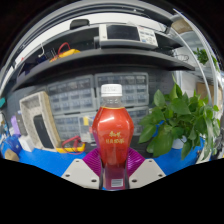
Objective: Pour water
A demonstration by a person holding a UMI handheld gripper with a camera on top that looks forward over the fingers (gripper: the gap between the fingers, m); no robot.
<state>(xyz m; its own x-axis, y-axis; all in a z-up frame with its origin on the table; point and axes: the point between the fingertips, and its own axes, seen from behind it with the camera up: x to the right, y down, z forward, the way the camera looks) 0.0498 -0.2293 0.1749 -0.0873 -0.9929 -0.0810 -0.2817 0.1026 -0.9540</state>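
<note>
A clear bottle (113, 130) of red drink with a white cap and a red label stands upright between my gripper's (113, 163) two fingers. Both magenta pads (93, 160) press against its lower body, so the gripper is shut on it. The bottle's base reaches down past the pads, between the white finger bodies. I see no cup or other vessel for receiving liquid.
A leafy green plant (175, 118) stands just right of the bottle. Behind are a grey drawer cabinet (85, 98) and shelves with boxes. A framed device (40, 122) leans at the left over a blue surface (35, 155).
</note>
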